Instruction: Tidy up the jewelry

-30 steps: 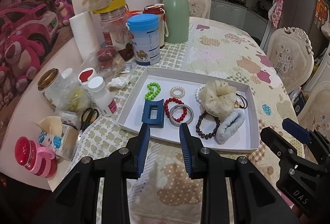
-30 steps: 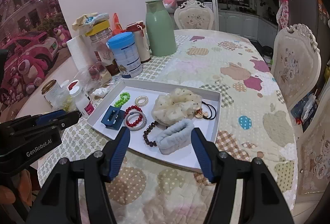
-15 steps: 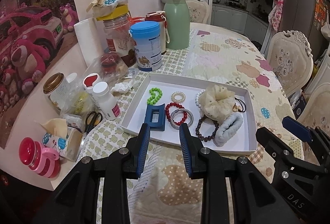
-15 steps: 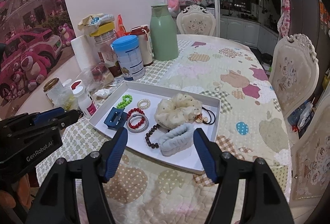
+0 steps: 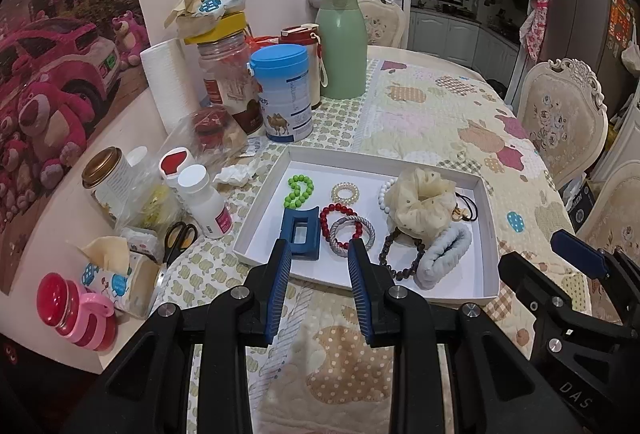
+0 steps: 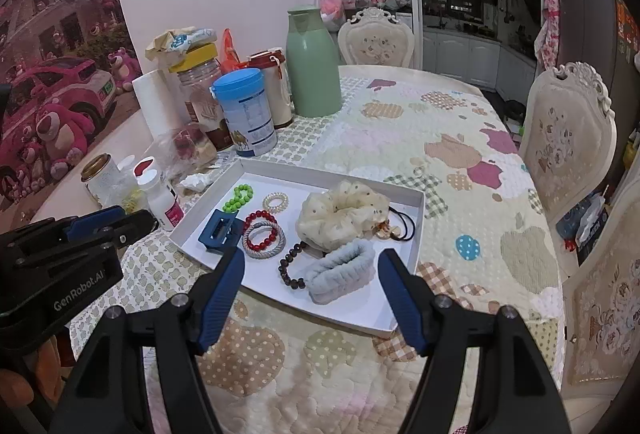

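A white tray lies on the quilted table. In it are a blue hair claw, a green bead bracelet, a pearl ring bracelet, a red bead bracelet, a silver bracelet, a dark bead bracelet, a cream scrunchie and a grey-blue scrunchie. My left gripper is open and empty, in front of the tray near the claw. My right gripper is wide open and empty, in front of the grey-blue scrunchie.
Left of the tray stand a white pill bottle, scissors, a tissue box, a red-pink cup, a blue-lidded can, jars, a paper roll and a green thermos. Chairs stand at right.
Both grippers have pulled back and risen a little from the tray, so it looks smaller and farther. Both stay open and empty. The tray's contents have not moved.
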The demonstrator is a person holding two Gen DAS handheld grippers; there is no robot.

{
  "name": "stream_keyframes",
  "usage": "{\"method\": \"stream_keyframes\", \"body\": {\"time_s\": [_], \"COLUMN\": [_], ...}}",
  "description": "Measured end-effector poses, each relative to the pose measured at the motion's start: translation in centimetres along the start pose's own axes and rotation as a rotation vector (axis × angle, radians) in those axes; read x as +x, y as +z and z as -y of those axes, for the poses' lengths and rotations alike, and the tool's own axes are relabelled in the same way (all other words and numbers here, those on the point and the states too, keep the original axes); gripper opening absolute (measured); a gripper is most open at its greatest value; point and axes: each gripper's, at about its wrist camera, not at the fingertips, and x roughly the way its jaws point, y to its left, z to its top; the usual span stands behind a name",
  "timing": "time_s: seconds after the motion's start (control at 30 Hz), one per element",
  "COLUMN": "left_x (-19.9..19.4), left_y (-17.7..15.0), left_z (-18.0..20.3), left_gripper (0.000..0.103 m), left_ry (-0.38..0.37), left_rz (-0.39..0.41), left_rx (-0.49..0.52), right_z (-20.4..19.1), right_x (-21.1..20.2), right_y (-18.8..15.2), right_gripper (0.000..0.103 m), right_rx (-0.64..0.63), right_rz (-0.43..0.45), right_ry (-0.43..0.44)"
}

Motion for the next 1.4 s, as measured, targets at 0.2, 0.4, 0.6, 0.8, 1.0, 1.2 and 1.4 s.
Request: {"method": "stream_keyframes", "body": {"time_s": [0.2, 0.4, 0.6, 0.8, 1.0, 1.2, 1.4], "left_x": [0.2, 0.3, 0.8, 0.9, 1.1, 1.4, 1.6], "left_y": [0.1, 0.1, 0.3, 0.3, 0.4, 0.4, 0.3], "left_z": [0.1, 0.1, 0.2, 0.3, 0.4, 0.6, 0.6], "left_gripper": [0.033, 0.033, 0.033, 0.033, 0.033, 0.033, 0.033], "left_ry": [0.0, 0.0, -0.001, 0.001, 0.001, 0.004, 0.003], "left_rz": [-0.003, -0.003, -0.003, -0.003, -0.006, -0.011, -0.014], "left_rx": [0.001, 0.003, 0.006, 0.007, 0.008, 0.008, 0.009], "right_z": [0.1, 0.2, 0.2, 0.5, 0.8, 0.8, 0.8], "right_x": [0.1, 0.4, 0.4, 0.9, 1.2, 1.2, 1.4], "right_y": [0.0, 0.0, 0.1, 0.1, 0.1, 0.1, 0.0], "right_gripper": [0.072, 0.073, 0.073, 0.073, 0.073, 0.073, 0.073], "right_rx": [0.005, 0.006, 0.007, 0.013, 0.017, 0.018, 0.02], "right_rz": [-0.001, -0.009, -0.008, -0.009, -0.016, -0.015, -0.019], "right_ry": [-0.001, 0.001, 0.0, -0.002, 0.001, 0.001, -0.002]}}
